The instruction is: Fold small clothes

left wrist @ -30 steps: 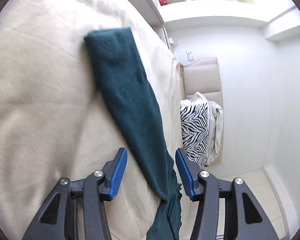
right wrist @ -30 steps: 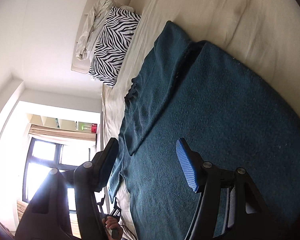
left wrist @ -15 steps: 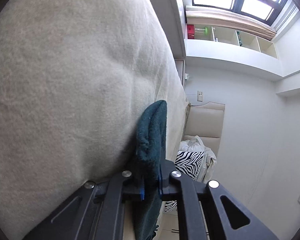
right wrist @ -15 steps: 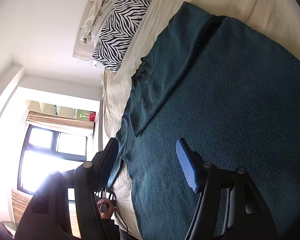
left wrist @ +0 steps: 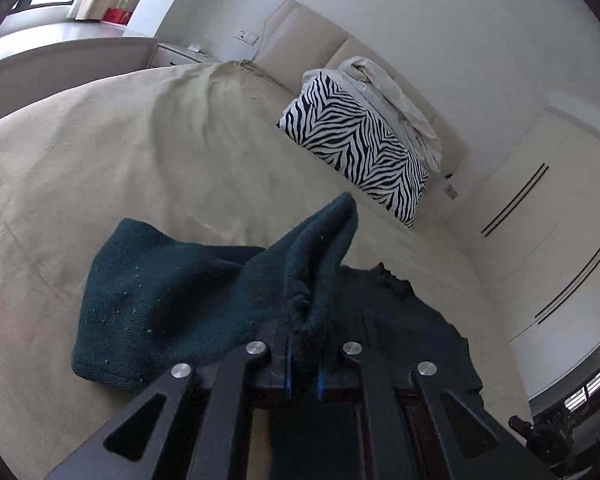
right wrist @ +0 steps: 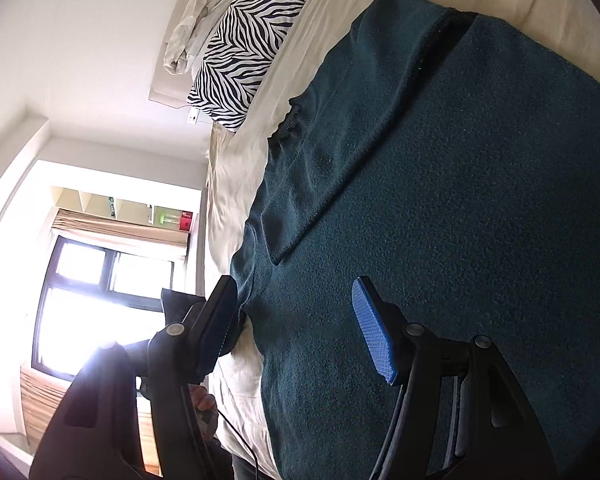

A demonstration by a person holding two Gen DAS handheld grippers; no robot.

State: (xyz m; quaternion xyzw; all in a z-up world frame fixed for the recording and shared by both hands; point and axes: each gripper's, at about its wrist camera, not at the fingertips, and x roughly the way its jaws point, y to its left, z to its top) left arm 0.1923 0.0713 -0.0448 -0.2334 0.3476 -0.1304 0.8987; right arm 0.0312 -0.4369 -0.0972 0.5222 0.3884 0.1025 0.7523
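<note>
The dark teal sweater (left wrist: 160,304) lies spread on the beige bed (left wrist: 100,152), one sleeve (left wrist: 320,248) lifted off the sheet and bunched upward toward twelve o'clock. The left gripper (left wrist: 304,360) has its blue-padded jaws pressed together on that sleeve's cuff end, the knit pinched between them. In the right wrist view the sweater (right wrist: 460,220) fills the frame from one to five o'clock, and the right gripper (right wrist: 296,328) hovers over its body with jaws spread, nothing between them. A zebra-print pillow (left wrist: 356,144) sits at the headboard (left wrist: 300,40), at about one o'clock from the sweater.
</note>
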